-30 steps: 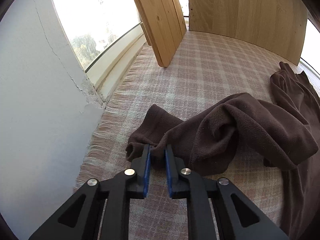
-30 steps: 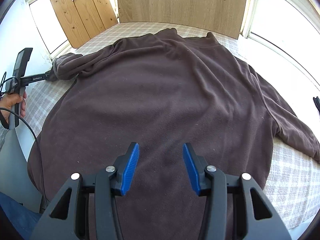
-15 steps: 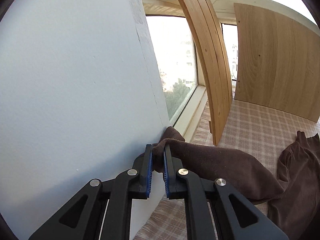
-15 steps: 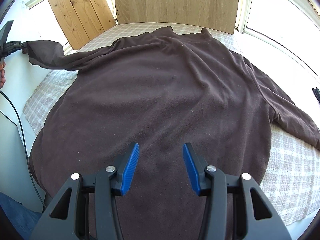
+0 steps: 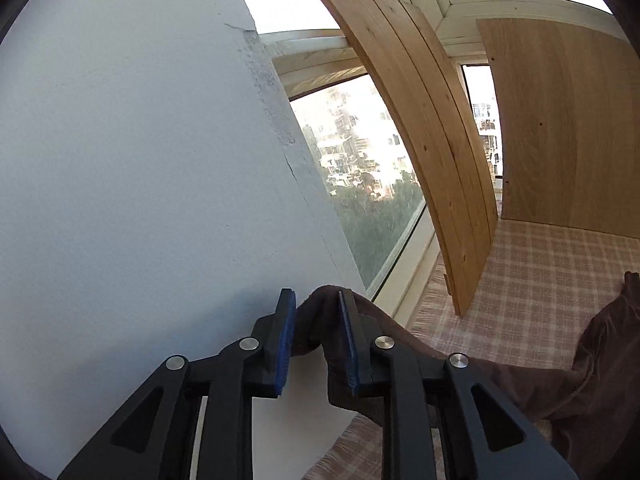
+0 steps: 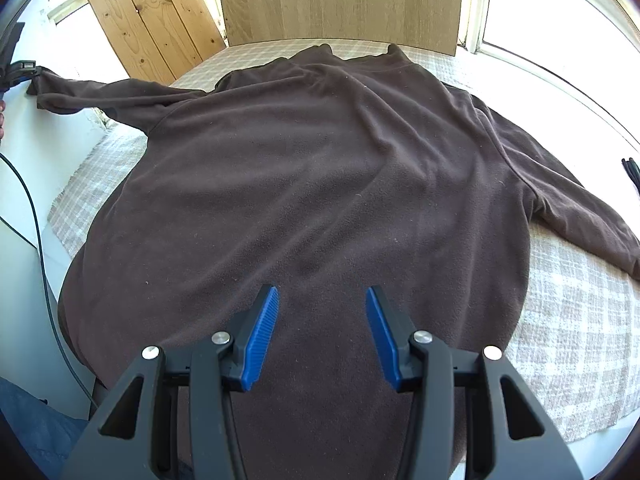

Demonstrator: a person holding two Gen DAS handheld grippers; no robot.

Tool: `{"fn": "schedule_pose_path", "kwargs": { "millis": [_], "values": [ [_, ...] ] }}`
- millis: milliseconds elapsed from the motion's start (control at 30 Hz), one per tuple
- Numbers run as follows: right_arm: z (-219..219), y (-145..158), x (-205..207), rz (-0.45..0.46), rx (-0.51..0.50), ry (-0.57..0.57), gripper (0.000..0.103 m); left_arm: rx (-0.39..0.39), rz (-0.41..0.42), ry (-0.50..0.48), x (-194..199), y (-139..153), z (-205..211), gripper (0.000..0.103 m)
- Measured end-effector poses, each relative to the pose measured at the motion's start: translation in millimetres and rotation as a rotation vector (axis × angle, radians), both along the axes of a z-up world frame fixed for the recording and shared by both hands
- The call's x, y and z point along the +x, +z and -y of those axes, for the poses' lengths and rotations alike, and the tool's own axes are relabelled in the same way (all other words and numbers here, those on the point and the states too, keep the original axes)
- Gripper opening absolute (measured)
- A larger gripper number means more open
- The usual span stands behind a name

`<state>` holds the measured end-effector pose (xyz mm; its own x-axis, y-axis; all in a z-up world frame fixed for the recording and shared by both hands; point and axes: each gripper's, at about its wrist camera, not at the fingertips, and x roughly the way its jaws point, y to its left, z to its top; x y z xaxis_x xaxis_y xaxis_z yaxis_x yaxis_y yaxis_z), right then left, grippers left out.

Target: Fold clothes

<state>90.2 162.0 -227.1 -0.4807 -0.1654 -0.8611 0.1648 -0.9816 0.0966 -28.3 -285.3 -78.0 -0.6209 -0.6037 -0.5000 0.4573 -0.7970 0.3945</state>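
The left tool [image 5: 316, 336] has just been opening its two blue-padded jaws, and the cuff of the dark brown fleece sleeve [image 5: 320, 320] is between them: it hangs over the right finger while the left pad stands clear of the cloth, so the tool no longer clamps it. This tool is raised beyond the left edge of the worktop, close to the white plaster wall [image 5: 140, 180]. The right tool [image 6: 322, 332] hovers with its jaws apart and empty over the lower hem, near the front edge of the worktop.

The dark brown fleece sweater [image 6: 320, 184] lies spread flat on the pale checked cloth [image 6: 568, 320] that covers the worktop, with its collar toward the far edge. Its other sleeve [image 6: 580, 208] stretches to the right edge.

What could go wrong: the left sleeve is in the air and only draped on one finger. If it slips off now, I think it will drop beside the left edge, or fall in a bunch, instead of lying straight, and must be taken again. The cloth could also catch on the ribbed pad and be dragged when the tool is pulled away. The body of the sweater overhangs the front-left corner, so a strong pull may slide it off.

I count one sweater, two sleeves, two tools, one checked cloth and two wooden boards [image 6: 152, 20] at the far edge.
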Motion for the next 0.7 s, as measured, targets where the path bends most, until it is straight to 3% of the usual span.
{"fn": "schedule_pose_path", "kwargs": {
  "millis": [33,67,100,167,233,300,333,500,633,700],
  "values": [
    [-1.8,0.2,1.6,-0.001,0.001,-0.003,0.045,-0.063,-0.012,-0.013,3.8,-1.0,-15.0,0.077],
    [-4.4,0.3,2.8,0.0,0.0,-0.009,0.045,-0.122,-0.035,-0.034,7.4,-3.0,-28.7,0.093],
    [-6.8,0.5,4.0,0.0,0.0,-0.014,0.045,-0.174,-0.055,-0.051,9.9,-4.8,-40.6,0.095],
    [-11.3,0.7,6.4,-0.002,0.0,-0.022,0.045,-0.214,-0.053,-0.066,10.3,-8.6,-54.4,0.095],
    [-15.3,0.6,8.5,-0.004,-0.006,-0.032,0.045,-0.151,-0.054,-0.088,10.3,-9.3,-57.7,0.095],
    [-17.3,-1.0,10.0,0.0,-0.01,-0.035,0.045,-0.024,-0.052,-0.161,11.6,-16.4,-61.5,0.096],
    [-17.6,-2.2,10.5,0.003,-0.011,-0.034,0.045,0.021,-0.038,-0.199,12.3,-25.5,-66.3,0.096],
    [-12.8,-6.7,9.3,0.017,-0.009,-0.008,0.045,0.093,0.085,-0.307,19.6,-98.8,-102.5,0.096],
    [-9.8,-5.5,8.1,0.019,0.003,0.008,0.045,0.16,0.176,-0.334,17.0,-154.4,-113.4,0.067],
    [-9.7,-4.9,8.2,0.02,0.006,0.009,0.045,0.194,0.196,-0.332,16.1,-170.4,-112.8,0.067]
  ]
}}
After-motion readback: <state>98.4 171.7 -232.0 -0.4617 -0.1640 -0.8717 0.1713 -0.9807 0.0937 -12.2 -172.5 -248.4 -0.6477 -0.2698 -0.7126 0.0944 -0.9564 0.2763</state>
